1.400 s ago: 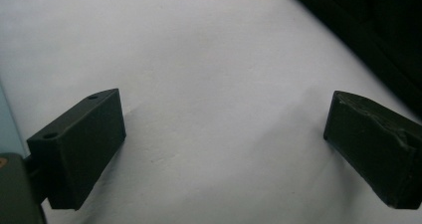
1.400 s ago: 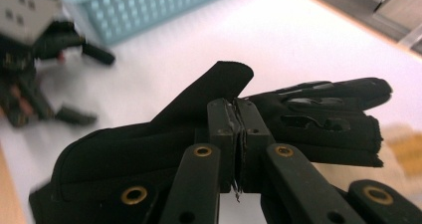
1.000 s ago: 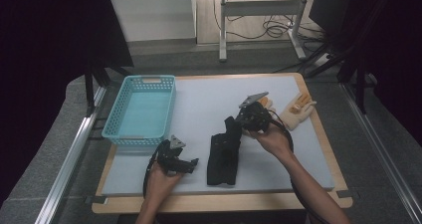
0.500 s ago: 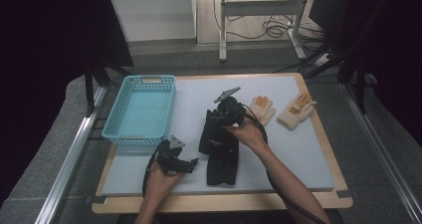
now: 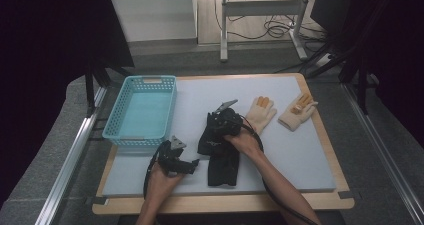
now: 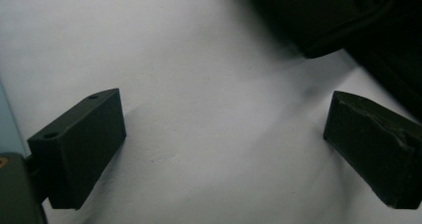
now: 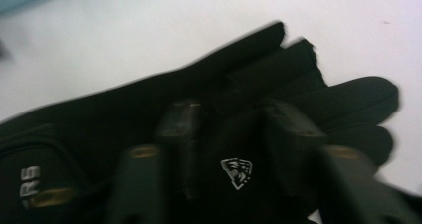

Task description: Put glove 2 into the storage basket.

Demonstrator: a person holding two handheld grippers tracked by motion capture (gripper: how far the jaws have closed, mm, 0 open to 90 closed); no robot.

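Two black gloves lie on the white mat (image 5: 300, 150), one slanted (image 5: 210, 144) and one straight (image 5: 223, 169) in front of it. My right gripper (image 5: 216, 130) is down on the slanted black glove (image 7: 149, 104). Its jaws have just been closing and stand apart with the logo patch of the glove between them (image 7: 229, 134). My left gripper (image 5: 192, 165) rests low over the mat to the left of the gloves, open, with bare mat between its jaws (image 6: 224, 144). A black glove edge (image 6: 338, 20) shows beyond them.
A teal basket (image 5: 135, 141) stands at the left of the mat. Two beige gloves (image 5: 260, 114) (image 5: 297, 111) lie side by side at the back right. The mat sits on a wooden board (image 5: 225, 202).
My right gripper has moved left and down from the beige gloves onto the slanted black glove. A second beige glove now lies where it was. The left gripper has stayed put.
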